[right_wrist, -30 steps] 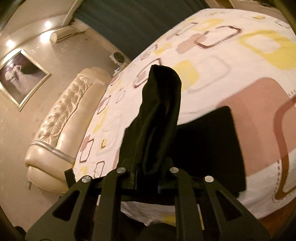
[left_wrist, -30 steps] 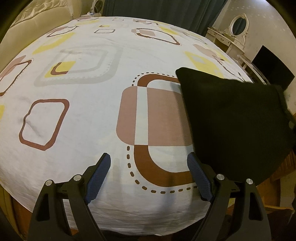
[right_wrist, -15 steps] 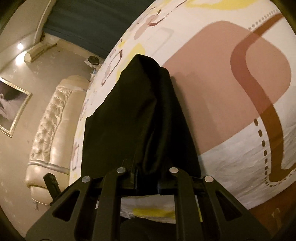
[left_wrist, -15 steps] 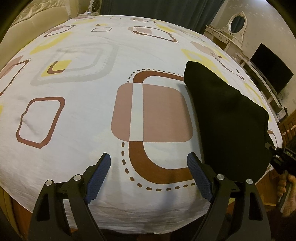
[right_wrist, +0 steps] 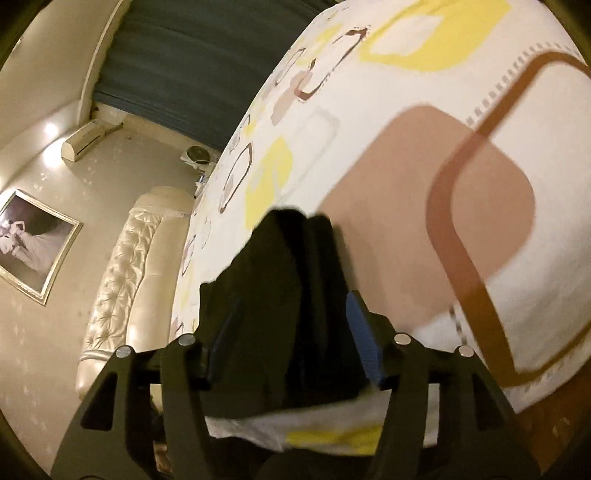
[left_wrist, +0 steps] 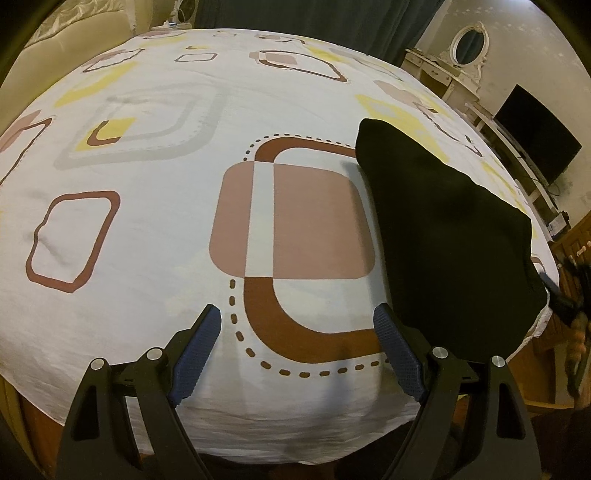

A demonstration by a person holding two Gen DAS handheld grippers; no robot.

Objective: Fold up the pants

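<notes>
The black pants [left_wrist: 450, 236] lie folded on the right side of the patterned bedsheet [left_wrist: 184, 206], reaching the bed's near right edge. My left gripper [left_wrist: 299, 350] is open and empty, hovering over the sheet's near edge, its right finger [left_wrist: 397, 354] beside the pants' left border. In the right wrist view the pants [right_wrist: 288, 302] lie between the spread fingers of my right gripper [right_wrist: 291, 332], which is open; its blue right pad [right_wrist: 364, 343] shows clear of the cloth. The right gripper also shows blurred at the far right of the left wrist view [left_wrist: 569, 295].
A cream tufted headboard [right_wrist: 122, 288] runs along the bed's far side. A white dresser with an oval mirror [left_wrist: 467, 48] and a dark TV screen [left_wrist: 535, 136] stand to the right of the bed. Dark curtains [left_wrist: 314, 14] hang behind it.
My right gripper lowered the lifted pants onto the bed and opened, letting them go. The pants now lie flat by the right edge. My left gripper stayed open and barely moved.
</notes>
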